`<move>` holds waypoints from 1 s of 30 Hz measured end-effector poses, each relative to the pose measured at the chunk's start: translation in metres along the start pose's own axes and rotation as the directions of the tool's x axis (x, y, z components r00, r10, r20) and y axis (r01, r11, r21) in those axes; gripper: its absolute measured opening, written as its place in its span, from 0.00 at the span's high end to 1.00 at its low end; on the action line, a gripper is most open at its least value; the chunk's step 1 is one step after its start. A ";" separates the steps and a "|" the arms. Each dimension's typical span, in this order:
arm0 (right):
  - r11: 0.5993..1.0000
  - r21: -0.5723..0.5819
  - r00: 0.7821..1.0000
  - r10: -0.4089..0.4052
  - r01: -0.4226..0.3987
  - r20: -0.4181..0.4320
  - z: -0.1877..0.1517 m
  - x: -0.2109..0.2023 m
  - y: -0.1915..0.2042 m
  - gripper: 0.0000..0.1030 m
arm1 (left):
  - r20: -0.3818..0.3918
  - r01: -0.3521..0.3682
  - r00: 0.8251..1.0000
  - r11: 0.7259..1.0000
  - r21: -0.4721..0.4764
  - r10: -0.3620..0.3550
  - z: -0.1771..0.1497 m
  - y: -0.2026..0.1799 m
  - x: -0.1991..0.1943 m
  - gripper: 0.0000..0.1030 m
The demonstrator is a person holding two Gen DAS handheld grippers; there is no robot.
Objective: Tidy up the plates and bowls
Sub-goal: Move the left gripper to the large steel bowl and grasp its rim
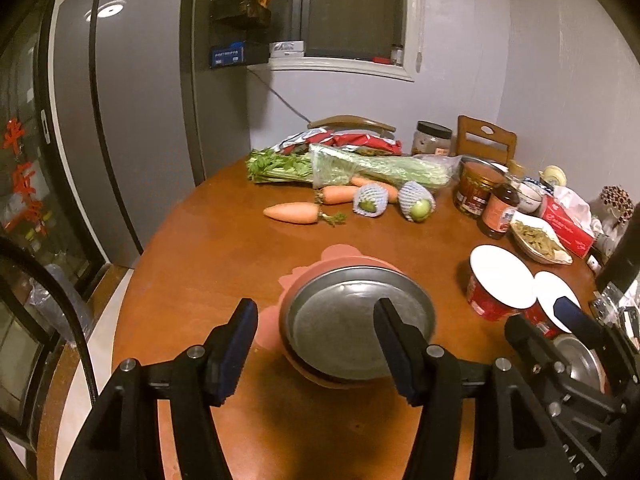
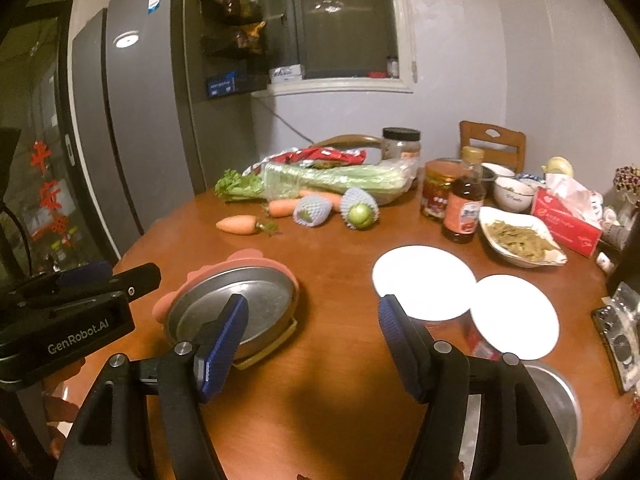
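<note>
Steel plate (image 1: pixel 356 332) nested on a pink scalloped plate (image 1: pixel 340 256), near the front middle of the brown wooden table (image 1: pixel 224 248). To the right, two red cups with white lids (image 1: pixel 502 276), side by side. Past them, a white dish (image 1: pixel 538 240) filled with greenish-yellow food, a sauce bottle (image 1: pixel 500 210) and a jar (image 1: pixel 476 190) of red paste. Farther back: carrots (image 1: pixel 292 213), celery in a clear bag (image 1: pixel 376 168), two fruits in foam nets (image 1: pixel 370 200). Left tongs (image 1: pixel 316 330) spread partway, nothing between the pads, hovering over the near side of the steel plate without touching. Right tongs' fingers (image 1: pixel 572 312) visible at the right edge above another steel dish (image 1: pixel 580 360).

Same steel plate (image 2: pixel 236 304) on the pink one (image 2: pixel 248 258), now left of centre. White lids (image 2: pixel 424 282) to the right, close together. White dish (image 2: pixel 520 240) holding the greenish food, with white bowls (image 2: pixel 512 194) and a red tissue box (image 2: pixel 564 220) behind. Grey steel dish (image 2: pixel 560 404) at the lower right, partly hidden. Right tongs (image 2: pixel 312 326) spread wide, empty, above bare wood between plate and cups. Left tongs (image 2: pixel 100 276) entering from the left, black body only, opening hard to judge here.
</note>
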State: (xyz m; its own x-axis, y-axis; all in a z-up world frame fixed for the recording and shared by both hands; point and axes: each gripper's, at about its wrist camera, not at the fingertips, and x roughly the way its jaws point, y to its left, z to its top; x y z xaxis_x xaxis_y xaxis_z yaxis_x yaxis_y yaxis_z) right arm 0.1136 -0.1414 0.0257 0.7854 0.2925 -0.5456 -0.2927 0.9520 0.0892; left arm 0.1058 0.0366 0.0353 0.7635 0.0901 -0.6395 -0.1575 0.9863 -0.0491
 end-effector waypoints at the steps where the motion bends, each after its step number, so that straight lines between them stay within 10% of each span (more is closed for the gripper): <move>1: 1.000 0.006 1.000 -0.008 0.007 0.005 0.000 -0.004 -0.004 0.31 | 0.003 0.006 1.000 1.000 0.002 -0.006 -0.001 -0.002 -0.002 0.41; 30: 0.971 0.097 0.971 -0.227 0.220 0.072 -0.024 -0.099 -0.123 0.29 | -0.034 0.187 0.982 0.967 0.173 -0.183 -0.015 -0.115 -0.028 0.38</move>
State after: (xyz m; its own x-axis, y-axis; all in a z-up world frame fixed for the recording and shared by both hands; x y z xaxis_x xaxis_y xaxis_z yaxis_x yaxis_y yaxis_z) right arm 0.0587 -0.2899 0.0487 0.8687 0.0741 -0.4898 -0.0585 0.9972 0.0471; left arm 0.0935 -0.0811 0.0473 0.7575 -0.0971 -0.6455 0.0988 0.9945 -0.0336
